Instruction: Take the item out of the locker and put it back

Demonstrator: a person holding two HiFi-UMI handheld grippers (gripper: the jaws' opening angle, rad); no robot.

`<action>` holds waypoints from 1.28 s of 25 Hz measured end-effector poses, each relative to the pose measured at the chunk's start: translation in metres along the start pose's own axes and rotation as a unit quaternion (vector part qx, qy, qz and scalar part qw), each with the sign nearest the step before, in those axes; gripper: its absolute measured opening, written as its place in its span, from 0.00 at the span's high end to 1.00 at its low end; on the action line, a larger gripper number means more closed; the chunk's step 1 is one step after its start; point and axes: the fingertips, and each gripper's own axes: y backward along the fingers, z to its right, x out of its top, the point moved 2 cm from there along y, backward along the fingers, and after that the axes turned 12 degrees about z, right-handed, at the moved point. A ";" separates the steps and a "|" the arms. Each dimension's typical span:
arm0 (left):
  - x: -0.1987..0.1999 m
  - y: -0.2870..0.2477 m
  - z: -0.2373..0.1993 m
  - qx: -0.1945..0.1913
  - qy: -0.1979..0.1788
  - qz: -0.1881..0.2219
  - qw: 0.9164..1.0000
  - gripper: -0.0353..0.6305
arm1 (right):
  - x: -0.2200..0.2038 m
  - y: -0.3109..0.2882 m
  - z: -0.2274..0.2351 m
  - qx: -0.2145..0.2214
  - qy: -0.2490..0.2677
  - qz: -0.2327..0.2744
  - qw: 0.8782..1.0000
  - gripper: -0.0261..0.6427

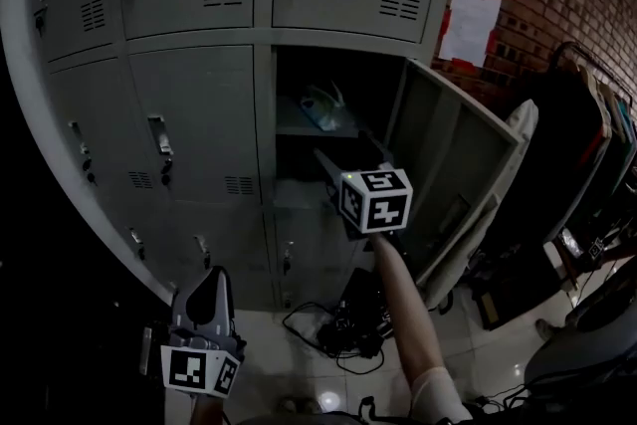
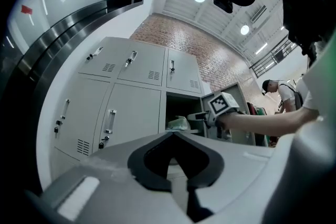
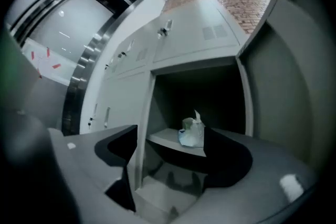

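A crumpled pale plastic bag (image 1: pixel 323 109) (image 2: pixel 178 123) (image 3: pixel 193 131) lies on the shelf (image 1: pixel 296 129) inside the open grey locker compartment. My right gripper (image 1: pixel 333 176) (image 3: pixel 170 136) is held at arm's length just in front of that compartment, a little below the shelf. Its jaws stand wide apart with nothing between them, and the bag lies beyond them. My left gripper (image 1: pixel 212 279) (image 2: pixel 173 136) hangs low at the left, near the floor and away from the locker. Its jaws are closed together and empty.
The compartment's door (image 1: pixel 453 164) swings open to the right. The neighbouring locker doors (image 1: pixel 194 119) are closed. Cables and dark gear (image 1: pixel 348 323) lie on the floor below. Papers (image 1: pixel 468 20) hang on the brick wall, and clothes (image 1: pixel 597 124) hang at the right. Another person (image 2: pixel 286 93) stands further back.
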 end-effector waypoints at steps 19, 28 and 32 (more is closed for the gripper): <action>-0.019 -0.009 -0.039 0.061 -0.037 -0.031 0.997 0.94 | -0.042 -0.096 0.080 -0.102 0.031 -0.074 0.992 0.92; -0.019 -0.013 -0.034 0.056 -0.034 -0.026 0.998 0.94 | -0.035 -0.085 0.079 -0.102 0.031 -0.058 0.993 0.94; -0.017 -0.015 -0.034 0.054 -0.029 -0.019 0.998 0.94 | -0.013 -0.047 0.052 -0.077 -0.006 0.006 0.997 0.94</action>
